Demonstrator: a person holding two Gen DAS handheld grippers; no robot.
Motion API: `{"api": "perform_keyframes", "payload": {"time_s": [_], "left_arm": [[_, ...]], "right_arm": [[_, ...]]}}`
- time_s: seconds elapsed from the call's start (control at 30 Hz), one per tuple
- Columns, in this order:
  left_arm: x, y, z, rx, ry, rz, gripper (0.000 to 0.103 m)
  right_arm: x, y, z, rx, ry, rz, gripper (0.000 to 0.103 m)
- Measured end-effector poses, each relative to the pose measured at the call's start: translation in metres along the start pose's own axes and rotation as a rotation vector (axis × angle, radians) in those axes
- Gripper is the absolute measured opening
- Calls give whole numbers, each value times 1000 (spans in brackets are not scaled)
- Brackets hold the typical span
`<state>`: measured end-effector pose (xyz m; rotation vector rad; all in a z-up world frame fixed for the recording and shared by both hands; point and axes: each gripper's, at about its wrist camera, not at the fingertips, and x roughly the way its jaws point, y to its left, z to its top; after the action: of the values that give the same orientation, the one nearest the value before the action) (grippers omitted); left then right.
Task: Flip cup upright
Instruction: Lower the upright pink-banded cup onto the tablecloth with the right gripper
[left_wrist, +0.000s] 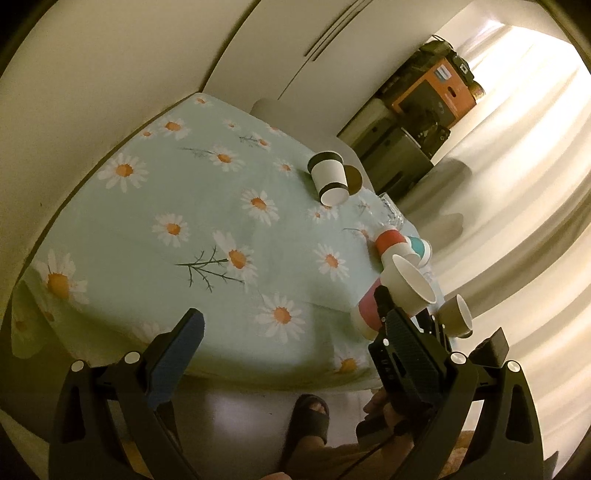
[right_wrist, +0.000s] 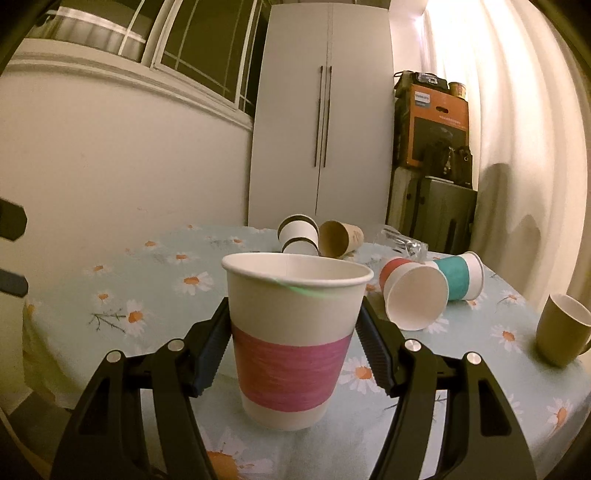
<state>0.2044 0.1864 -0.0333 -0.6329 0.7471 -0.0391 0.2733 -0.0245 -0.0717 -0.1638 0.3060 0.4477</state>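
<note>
A white paper cup with a pink band (right_wrist: 291, 347) stands upright between the fingers of my right gripper (right_wrist: 291, 358), its base on or just above the daisy tablecloth (right_wrist: 147, 295). The fingers press its sides. In the left wrist view the same cup (left_wrist: 365, 310) shows at the table's right edge, partly hidden behind the right gripper. My left gripper (left_wrist: 291, 325) is open and empty above the near table edge.
Several cups lie on their sides: red-banded (right_wrist: 410, 295), teal-banded (right_wrist: 461, 277), black-banded (right_wrist: 299, 236), brown (right_wrist: 338, 238). A clear glass (right_wrist: 402, 240) lies behind them. An olive mug (right_wrist: 561, 328) stands at right. A cupboard and stacked boxes stand beyond.
</note>
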Motion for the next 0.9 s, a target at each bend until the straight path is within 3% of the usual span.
{"api": "perform_keyframes", "payload": {"time_s": [0.63,0.73,0.9], "left_arm": [[-5,1,2,13,-28,30,96],[-5,2,2,11,-28,32,96],[-5,3,2,10,-26,36,96]], "right_arm": [[-2,4,-7,-23,21,-7,67],[-4,3,-9,-20,31,-10,80],[-10,0,-6,-3,31,-12,90]]}}
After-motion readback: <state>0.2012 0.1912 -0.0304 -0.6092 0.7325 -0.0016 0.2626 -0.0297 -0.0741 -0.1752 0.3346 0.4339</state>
